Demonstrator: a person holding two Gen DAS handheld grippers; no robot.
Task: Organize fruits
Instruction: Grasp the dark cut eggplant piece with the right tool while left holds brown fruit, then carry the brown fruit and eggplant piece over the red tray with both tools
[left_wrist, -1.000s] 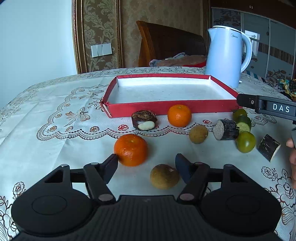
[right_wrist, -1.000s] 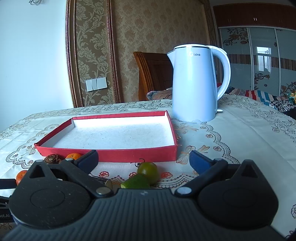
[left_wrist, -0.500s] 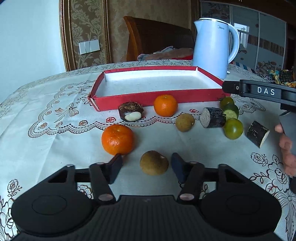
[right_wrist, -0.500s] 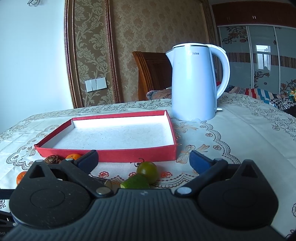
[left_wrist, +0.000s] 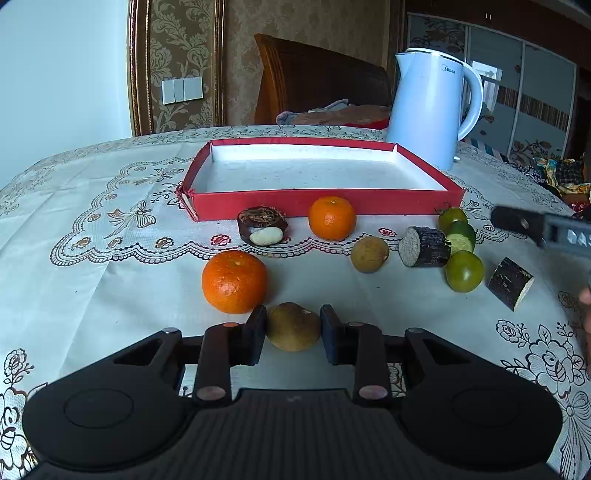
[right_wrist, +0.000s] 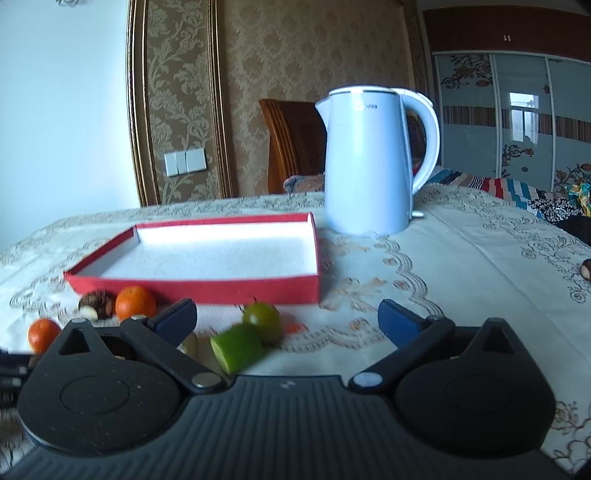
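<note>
My left gripper (left_wrist: 293, 326) is shut on a brown round fruit (left_wrist: 293, 326) that rests on the tablecloth. A large orange (left_wrist: 234, 281) lies just left of it. Further back lie a smaller orange (left_wrist: 332, 218), a dark nut-like fruit (left_wrist: 263, 230), a second brown fruit (left_wrist: 369, 254), green fruits (left_wrist: 464, 271), a cut cucumber piece (left_wrist: 460, 238) and two dark cane pieces (left_wrist: 424, 246). The empty red tray (left_wrist: 325, 202) stands behind them. My right gripper (right_wrist: 288, 317) is open and empty above a green fruit (right_wrist: 263, 322) and cucumber piece (right_wrist: 236, 348).
A white kettle (left_wrist: 432, 110) stands behind the tray's right corner; it also shows in the right wrist view (right_wrist: 367, 158). A wooden chair (left_wrist: 317, 79) is behind the table. The right gripper's body (left_wrist: 543, 227) reaches in from the right edge of the left wrist view.
My left gripper moved forward and right around the brown fruit and closed on it. My right gripper shifted and rose a little, staying open.
</note>
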